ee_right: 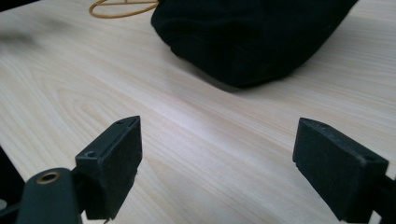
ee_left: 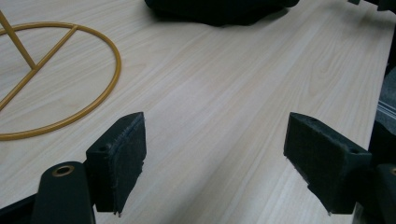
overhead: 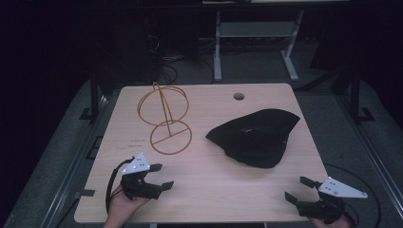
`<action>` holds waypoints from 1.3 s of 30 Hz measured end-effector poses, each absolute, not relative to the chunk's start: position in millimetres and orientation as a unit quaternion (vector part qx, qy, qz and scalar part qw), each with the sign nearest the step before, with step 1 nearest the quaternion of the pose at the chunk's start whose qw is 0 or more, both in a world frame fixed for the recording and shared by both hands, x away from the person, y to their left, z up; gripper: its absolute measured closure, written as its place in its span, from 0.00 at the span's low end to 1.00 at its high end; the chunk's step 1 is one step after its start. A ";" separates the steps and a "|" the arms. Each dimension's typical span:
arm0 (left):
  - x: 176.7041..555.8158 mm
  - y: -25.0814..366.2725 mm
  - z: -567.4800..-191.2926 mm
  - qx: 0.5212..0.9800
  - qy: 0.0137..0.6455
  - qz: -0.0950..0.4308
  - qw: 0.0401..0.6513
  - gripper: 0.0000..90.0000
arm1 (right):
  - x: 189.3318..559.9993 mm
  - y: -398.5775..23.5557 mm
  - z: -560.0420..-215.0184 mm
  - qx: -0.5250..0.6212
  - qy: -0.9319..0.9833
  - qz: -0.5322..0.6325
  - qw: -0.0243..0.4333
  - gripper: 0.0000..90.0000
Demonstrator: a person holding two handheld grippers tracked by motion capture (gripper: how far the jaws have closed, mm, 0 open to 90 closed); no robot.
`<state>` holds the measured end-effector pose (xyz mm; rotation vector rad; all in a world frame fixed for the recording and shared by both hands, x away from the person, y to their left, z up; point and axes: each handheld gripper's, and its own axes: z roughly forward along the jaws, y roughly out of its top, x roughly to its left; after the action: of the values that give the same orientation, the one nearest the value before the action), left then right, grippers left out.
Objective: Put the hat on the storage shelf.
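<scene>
We hold L tool [overhead: 158, 176] and R tool [overhead: 298, 188] spread, empty. Black hat [overhead: 254, 135] lies at tabletop [overhead: 214, 190] 3 o'clock; likely soft, light, so pinch brim edge.

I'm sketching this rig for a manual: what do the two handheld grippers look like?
Both are black, each with two blocky jaws faced with dark pads. The left gripper carries a pale grey three-cornered plate dotted with small holes, and a black cable loops from it. The right gripper has the same plate and a black cable. A brass-coloured ring sits near each left jaw's base. No sleeves are visible.
</scene>
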<state>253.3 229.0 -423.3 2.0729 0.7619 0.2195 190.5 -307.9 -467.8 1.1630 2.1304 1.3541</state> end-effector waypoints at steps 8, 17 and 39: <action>254.8 225.0 -421.5 0.837 0.307 0.088 0.444 0.24 | 190.5 -305.4 -468.1 0.412 0.753 0.481 0.177 0.16; 255.3 197.5 -404.1 0.843 0.270 0.089 0.456 0.24 | 190.9 -305.0 -464.0 0.409 0.749 0.487 0.183 0.16; 292.0 132.3 -375.4 0.871 0.191 0.068 0.448 0.24 | 195.7 -312.0 -463.2 0.422 0.737 0.497 0.177 0.16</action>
<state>292.0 132.3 -375.4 2.1543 0.4722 0.1685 195.7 -312.0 -463.2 1.1959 2.0855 1.4077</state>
